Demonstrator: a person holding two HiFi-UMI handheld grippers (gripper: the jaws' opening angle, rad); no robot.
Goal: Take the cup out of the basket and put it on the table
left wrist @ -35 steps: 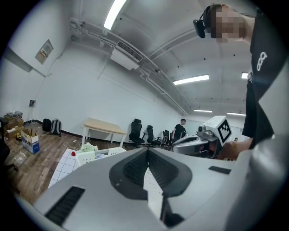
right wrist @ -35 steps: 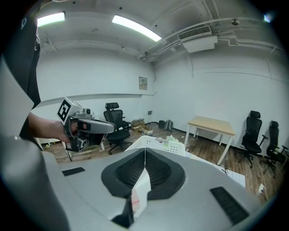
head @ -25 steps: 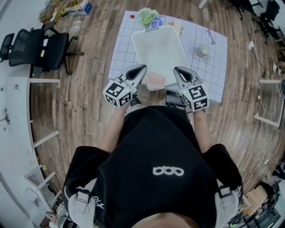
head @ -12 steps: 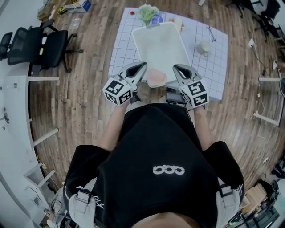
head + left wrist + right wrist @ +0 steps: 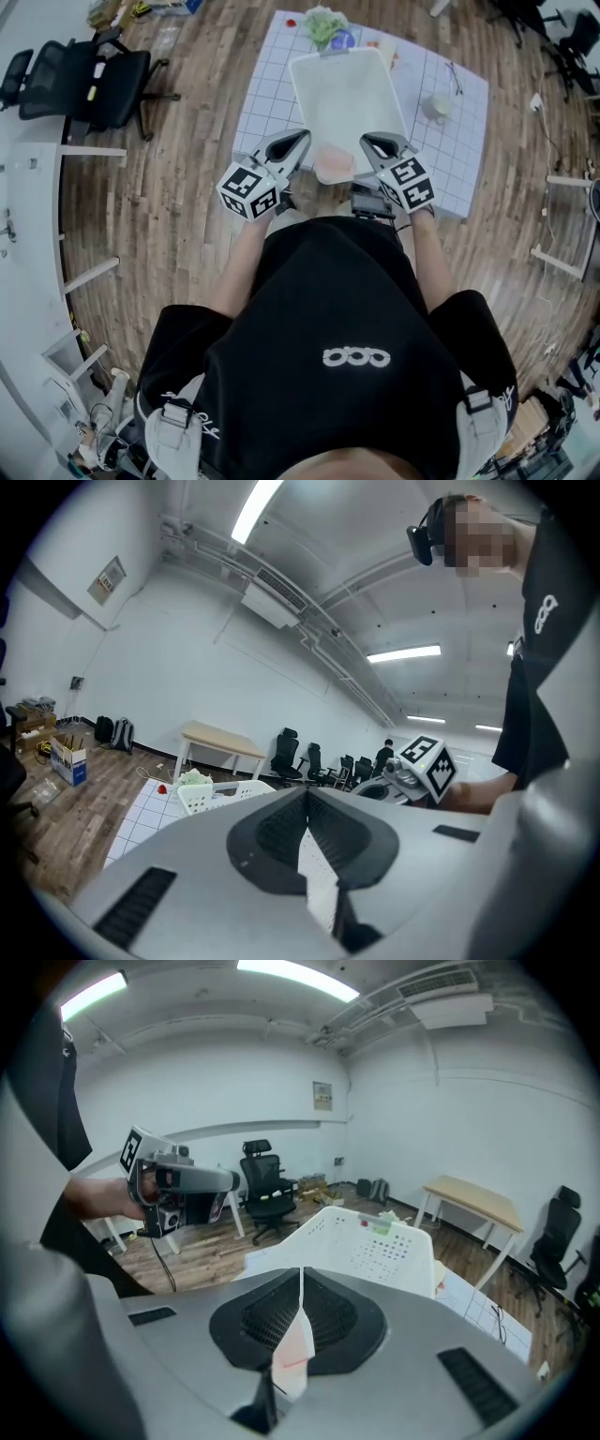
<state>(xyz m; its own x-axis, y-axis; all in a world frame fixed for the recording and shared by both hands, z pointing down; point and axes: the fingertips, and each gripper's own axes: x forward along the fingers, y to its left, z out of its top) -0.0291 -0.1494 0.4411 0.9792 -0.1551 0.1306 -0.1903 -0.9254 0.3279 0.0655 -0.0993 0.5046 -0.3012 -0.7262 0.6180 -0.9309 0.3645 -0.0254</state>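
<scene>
A white perforated basket (image 5: 345, 89) stands on a white gridded mat (image 5: 262, 89). At its near end lies a pink cup (image 5: 331, 164), partly under the rim. My left gripper (image 5: 301, 140) hangs at the cup's left and my right gripper (image 5: 367, 141) at its right, both just short of the basket's near end. In the left gripper view the left gripper (image 5: 307, 794) is shut and empty, with the basket (image 5: 220, 797) beyond it. In the right gripper view the right gripper (image 5: 301, 1275) is shut and empty, and a pink patch shows below it through the gap.
A white mug (image 5: 436, 106) and a pair of glasses (image 5: 454, 75) lie on the mat right of the basket. A green bundle (image 5: 323, 23) sits beyond the basket's far end. A black office chair (image 5: 94, 80) stands on the wooden floor at left.
The right gripper has sunk a little and tipped further down beside the basket's near end. The left gripper has hardly moved. Both jaws stay shut.
</scene>
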